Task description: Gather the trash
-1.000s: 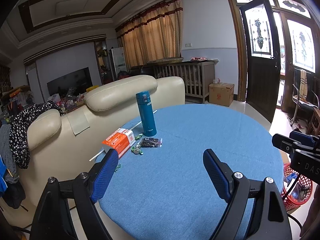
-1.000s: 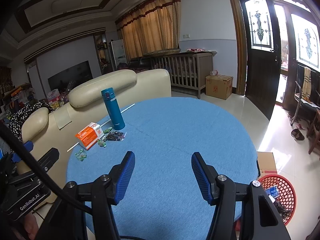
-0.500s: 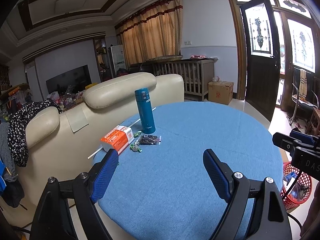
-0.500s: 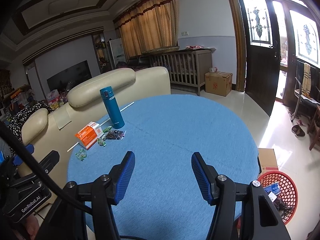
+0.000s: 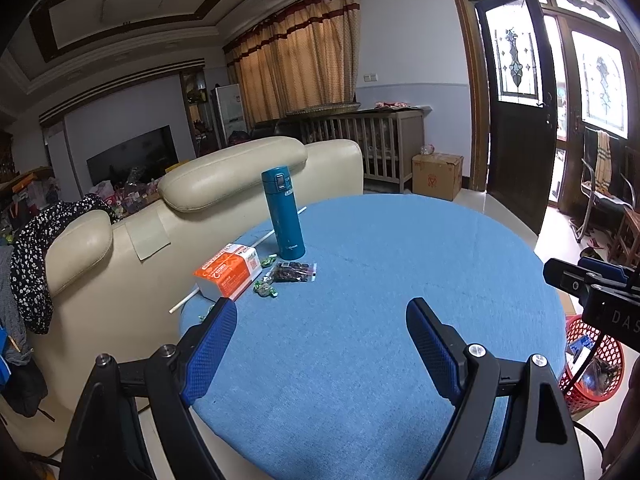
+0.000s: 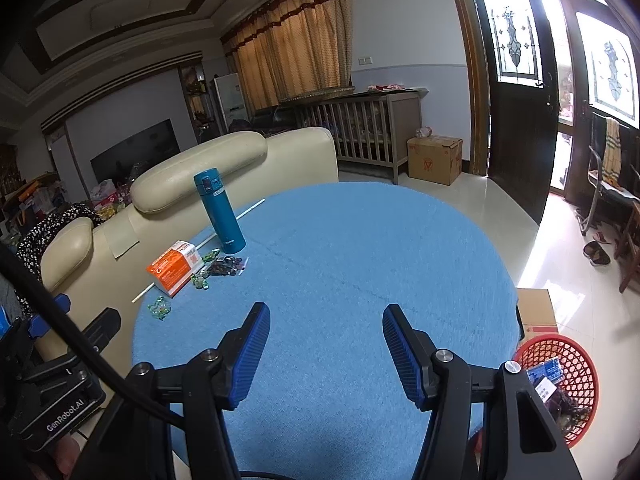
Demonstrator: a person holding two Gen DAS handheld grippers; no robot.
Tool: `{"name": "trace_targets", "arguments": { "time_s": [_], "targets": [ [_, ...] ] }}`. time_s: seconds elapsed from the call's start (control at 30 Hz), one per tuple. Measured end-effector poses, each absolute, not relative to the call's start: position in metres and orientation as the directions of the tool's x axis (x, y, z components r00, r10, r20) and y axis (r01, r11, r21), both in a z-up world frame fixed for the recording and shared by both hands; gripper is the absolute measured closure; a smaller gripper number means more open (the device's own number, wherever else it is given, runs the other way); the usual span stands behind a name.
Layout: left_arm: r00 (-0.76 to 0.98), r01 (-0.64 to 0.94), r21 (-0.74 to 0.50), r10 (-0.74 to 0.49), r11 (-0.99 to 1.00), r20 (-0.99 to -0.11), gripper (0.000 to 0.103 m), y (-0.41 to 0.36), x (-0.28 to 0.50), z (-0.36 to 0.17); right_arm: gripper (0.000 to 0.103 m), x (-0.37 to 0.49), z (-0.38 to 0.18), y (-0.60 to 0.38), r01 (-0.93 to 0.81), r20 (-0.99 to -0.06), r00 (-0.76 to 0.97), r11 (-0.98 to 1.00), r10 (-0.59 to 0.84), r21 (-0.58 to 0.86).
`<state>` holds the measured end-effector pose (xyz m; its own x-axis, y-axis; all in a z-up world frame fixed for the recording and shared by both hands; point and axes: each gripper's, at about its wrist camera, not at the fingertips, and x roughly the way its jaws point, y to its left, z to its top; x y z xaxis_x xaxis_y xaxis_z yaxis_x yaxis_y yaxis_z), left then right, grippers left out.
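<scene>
Blue ribbed pads line both tools. The left gripper stands with jaws wide apart and nothing between them, angled down over the near part of the blue table. The right gripper also has its jaws apart, somewhat narrower, and empty, pitched down at a similar angle over the near edge; neither touches the cloth.

Trash lies at the far left side of the table, well apart from both tools: green candy wrappers beside an orange and white carton, a clear packet of dark pieces, and one more wrapper cluster near the left rim. A teal flask stands upright just behind them, and a white rod runs under the group.

Judgement: wrappers and packet are light, crinkly and thin, and likely to slide on the cloth; pinch each across its bunched middle. The carton looks stiff but light; grip across its short sides. The red basket on the floor to the right already holds litter.
</scene>
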<state>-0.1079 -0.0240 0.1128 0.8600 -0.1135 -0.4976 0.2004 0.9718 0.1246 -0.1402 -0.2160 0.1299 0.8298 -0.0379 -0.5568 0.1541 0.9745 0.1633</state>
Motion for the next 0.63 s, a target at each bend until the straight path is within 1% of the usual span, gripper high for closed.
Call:
{"name": "trace_targets", "arguments": {
  "time_s": [0.33, 0.53, 0.63],
  "targets": [
    [0.852, 0.219, 0.127, -0.126, 0.967, -0.507, 0.016, -0.03, -0.109, 0.111, 0.04, -0.139, 0.126, -0.226, 0.168, -0.567, 0.823, 0.969, -0.035, 0.183],
    [0.823, 0.262, 0.105, -0.165, 0.959, -0.544, 0.016, -0.036, -0.102, 0.101, 0.04, -0.136, 0.121, -0.23, 0.173, -0.578, 0.815, 0.968, -0.036, 0.183],
    [0.781, 0.31, 0.1, -0.194, 0.945, -0.593, 0.016, -0.045, -0.092, 0.084, 0.04, -0.13, 0.111, -0.235, 0.187, -0.596, 0.802, 0.965, -0.042, 0.184]
  ]
}}
